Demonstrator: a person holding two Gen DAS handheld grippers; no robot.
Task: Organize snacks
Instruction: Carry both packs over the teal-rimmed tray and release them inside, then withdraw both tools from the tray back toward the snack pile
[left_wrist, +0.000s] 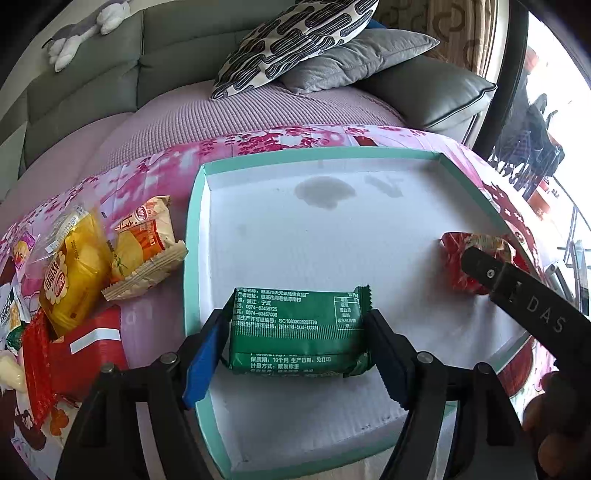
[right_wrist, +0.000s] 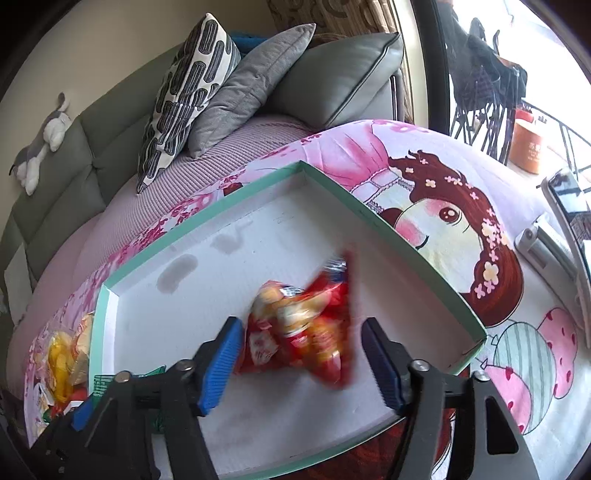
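Observation:
A green snack packet (left_wrist: 299, 330) lies on the white floor of a shallow box with a teal rim (left_wrist: 192, 236). My left gripper (left_wrist: 295, 354) is over the box, its blue pads on both sides of the green packet and touching its ends. A red snack bag (right_wrist: 303, 325) is in the box near its right wall (right_wrist: 413, 254); it looks blurred. My right gripper (right_wrist: 301, 354) is open around the red bag, with gaps on both sides. The red bag also shows in the left wrist view (left_wrist: 469, 258), partly behind the right gripper's finger.
Left of the box lie loose snacks on the pink cartoon cloth: a yellow packet (left_wrist: 72, 273), a beige packet (left_wrist: 146, 245) and a red carton (left_wrist: 88, 347). A sofa with cushions (left_wrist: 295, 48) is behind. A phone on a stand (right_wrist: 565, 199) is at the right.

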